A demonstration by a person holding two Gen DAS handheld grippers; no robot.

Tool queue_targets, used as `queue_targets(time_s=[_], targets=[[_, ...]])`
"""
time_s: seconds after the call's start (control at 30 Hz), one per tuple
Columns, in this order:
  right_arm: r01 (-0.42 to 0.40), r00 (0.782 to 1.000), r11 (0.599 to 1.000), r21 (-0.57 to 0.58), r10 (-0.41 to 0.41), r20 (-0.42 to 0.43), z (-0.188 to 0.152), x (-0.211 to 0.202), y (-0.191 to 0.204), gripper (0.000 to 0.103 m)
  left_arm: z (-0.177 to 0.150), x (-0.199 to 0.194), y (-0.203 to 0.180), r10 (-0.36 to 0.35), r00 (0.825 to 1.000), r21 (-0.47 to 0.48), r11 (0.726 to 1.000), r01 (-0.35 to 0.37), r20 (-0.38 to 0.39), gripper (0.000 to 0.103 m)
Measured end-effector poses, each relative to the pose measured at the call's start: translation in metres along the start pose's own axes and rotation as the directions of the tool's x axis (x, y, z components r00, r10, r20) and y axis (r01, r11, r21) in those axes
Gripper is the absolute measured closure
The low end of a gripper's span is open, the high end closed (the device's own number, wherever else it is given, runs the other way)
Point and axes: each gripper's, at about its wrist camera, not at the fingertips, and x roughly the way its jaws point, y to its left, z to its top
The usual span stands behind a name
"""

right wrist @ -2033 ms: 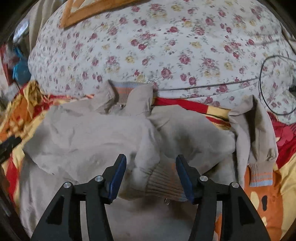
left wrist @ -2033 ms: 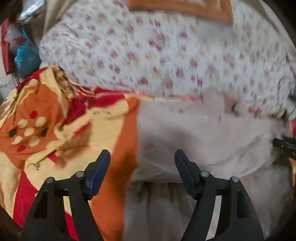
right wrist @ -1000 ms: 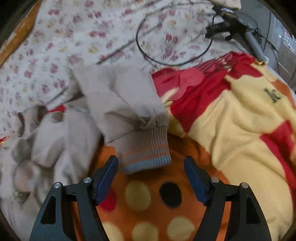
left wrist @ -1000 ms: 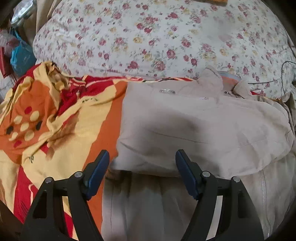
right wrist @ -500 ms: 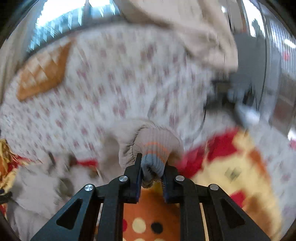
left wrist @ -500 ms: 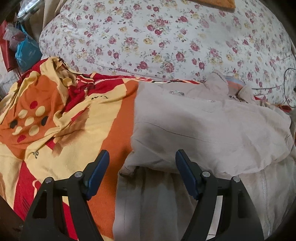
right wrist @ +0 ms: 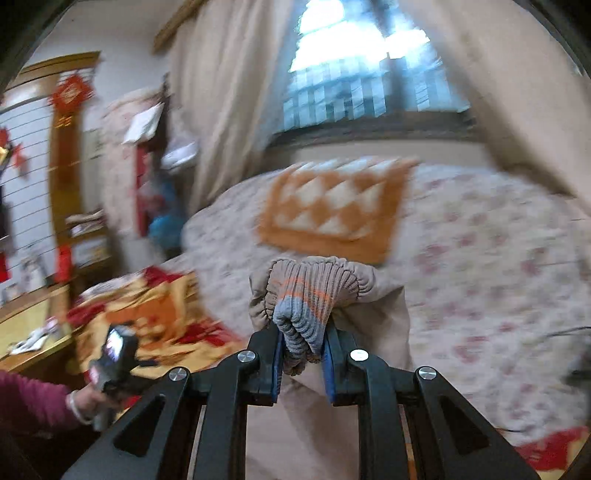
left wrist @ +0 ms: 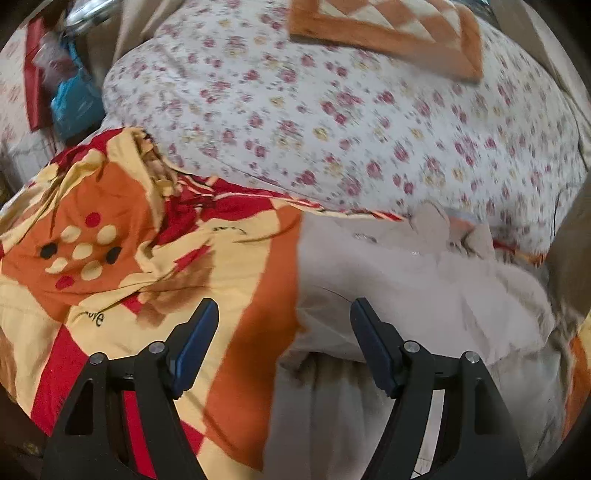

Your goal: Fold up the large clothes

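A beige jacket [left wrist: 406,288] lies crumpled on an orange, red and yellow blanket [left wrist: 110,258] on the bed. My left gripper [left wrist: 282,325] is open and empty, hovering over the jacket's left edge. My right gripper [right wrist: 303,347] is shut on the jacket's ribbed sleeve cuff [right wrist: 306,302], grey with orange stripes, and holds it up high; the beige sleeve [right wrist: 373,332] hangs down behind the fingers. The left gripper also shows in the right wrist view [right wrist: 114,365], held in a hand with a maroon sleeve.
A floral quilt [left wrist: 351,110] with an orange patterned cloth [left wrist: 388,33] on it fills the far side of the bed. A window with curtains [right wrist: 369,66] is behind. A blue bag [left wrist: 74,99] and clutter sit at far left. A wooden desk [right wrist: 29,332] stands left.
My right gripper, shut on the cuff, has lifted it higher and tilted up towards the window. My left gripper stayed open and shifted slightly over the jacket's edge.
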Motion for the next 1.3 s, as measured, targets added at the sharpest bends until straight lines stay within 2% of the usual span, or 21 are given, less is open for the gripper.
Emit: queue_targets(time_s=[0.13,0.23,0.37,0.47,0.53,0.57,0.6,0.63,0.7,0.87,1.0,1.1,1.17,1.3], targets=[[-0.118,0.984,0.993,0.011,0.118,-0.137,-0.026,0.090,0.035,0.086,-0.003,0.004,0.015,0.022,1.000,-0.018,1.000,-0.022,-0.010,0.029],[-0.156,0.963,0.987,0.040,0.161,-0.218,-0.061,0.139,0.054,0.086,-0.009,0.011,0.024,0.044,0.999,-0.020,0.999,-0.044,-0.031,0.029],[-0.148,0.934,0.979,0.140,0.185,-0.306,-0.112,0.182,0.058,0.086,-0.016,0.017,0.031,0.060,0.997,-0.029,0.998,-0.061,-0.050,0.029],[-0.105,0.917,0.979,0.175,0.163,-0.364,-0.147,0.199,0.057,0.086,-0.018,0.018,0.032,0.065,0.996,-0.030,0.997,-0.066,-0.053,0.029],[-0.100,0.901,0.969,0.225,0.184,-0.393,-0.163,0.211,0.059,0.074,-0.018,0.018,0.030,0.067,0.996,-0.029,0.997,-0.069,-0.053,0.029],[-0.106,0.888,0.962,0.253,0.206,-0.411,-0.169,0.217,0.059,0.055,-0.018,0.018,0.029,0.066,0.996,-0.028,0.997,-0.067,-0.054,0.029],[-0.115,0.870,0.951,0.287,0.236,-0.432,-0.173,0.222,0.059,0.031,-0.018,0.018,0.027,0.065,0.996,-0.026,0.997,-0.066,-0.055,0.029],[-0.119,0.861,0.940,0.321,0.258,-0.438,-0.174,0.223,0.059,0.027,-0.018,0.017,0.025,0.065,0.996,-0.023,0.998,-0.066,-0.054,0.029],[-0.122,0.873,0.935,0.332,0.261,-0.412,-0.169,0.213,0.059,0.028,-0.019,0.015,0.022,0.062,0.997,-0.016,0.998,-0.063,-0.049,0.029],[-0.124,0.917,0.929,0.350,0.241,-0.316,-0.146,0.159,0.040,0.027,-0.019,0.013,0.012,0.049,0.998,0.012,0.999,-0.049,-0.048,0.029],[-0.043,0.941,0.951,0.305,0.141,-0.307,-0.151,0.104,0.015,0.022,-0.018,0.013,0.005,0.020,0.998,0.022,1.000,-0.019,-0.059,0.029],[0.071,0.940,0.966,0.250,0.019,-0.339,-0.169,0.061,-0.004,0.022,-0.017,0.013,0.001,-0.008,0.998,0.022,1.000,0.009,-0.066,0.029],[0.142,0.933,0.959,0.247,-0.047,-0.356,-0.182,0.039,-0.018,0.021,-0.015,0.014,-0.001,-0.030,0.997,0.012,0.999,0.031,-0.070,0.028],[0.276,0.895,0.926,0.257,-0.149,-0.420,-0.211,0.008,-0.047,0.021,-0.006,0.024,-0.012,-0.056,0.993,-0.003,0.998,0.056,-0.101,0.022]])
